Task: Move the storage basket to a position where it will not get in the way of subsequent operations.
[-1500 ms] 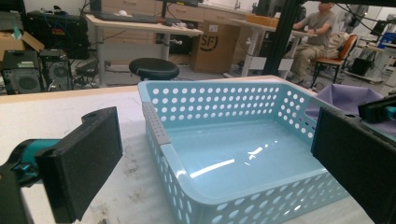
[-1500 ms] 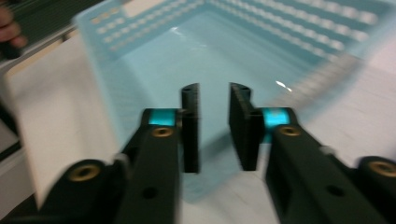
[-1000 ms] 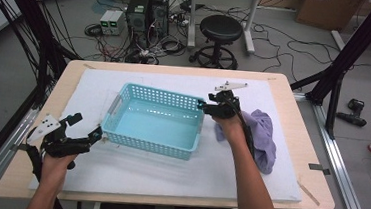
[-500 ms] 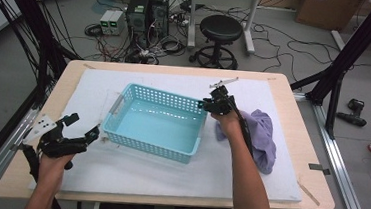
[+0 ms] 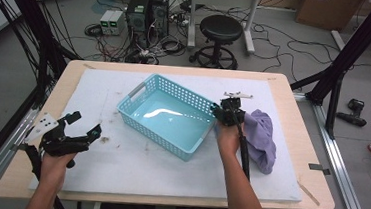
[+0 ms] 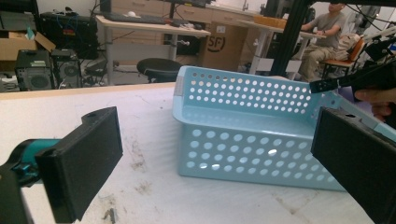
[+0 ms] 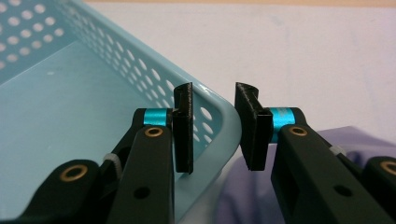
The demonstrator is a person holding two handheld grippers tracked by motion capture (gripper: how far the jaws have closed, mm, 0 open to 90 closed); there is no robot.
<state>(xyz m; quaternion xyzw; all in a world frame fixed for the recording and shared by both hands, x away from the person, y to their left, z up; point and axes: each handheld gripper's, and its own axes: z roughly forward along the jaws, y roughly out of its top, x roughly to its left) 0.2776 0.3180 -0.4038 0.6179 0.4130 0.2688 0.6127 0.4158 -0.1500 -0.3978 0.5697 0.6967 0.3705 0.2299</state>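
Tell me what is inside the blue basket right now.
The basket holds no item: its pale floor shows bare, with a glare streak. One pad of the right gripper reaches inside the corner, the rim between its jaws. The purple cloth lies outside, beside it.

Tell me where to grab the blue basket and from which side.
Grip the basket by its thin upright rim, coming from above with one jaw inside and one outside. The right gripper already straddles the corner next to the purple cloth; a straight wall section would probably hold better than the rounded corner.
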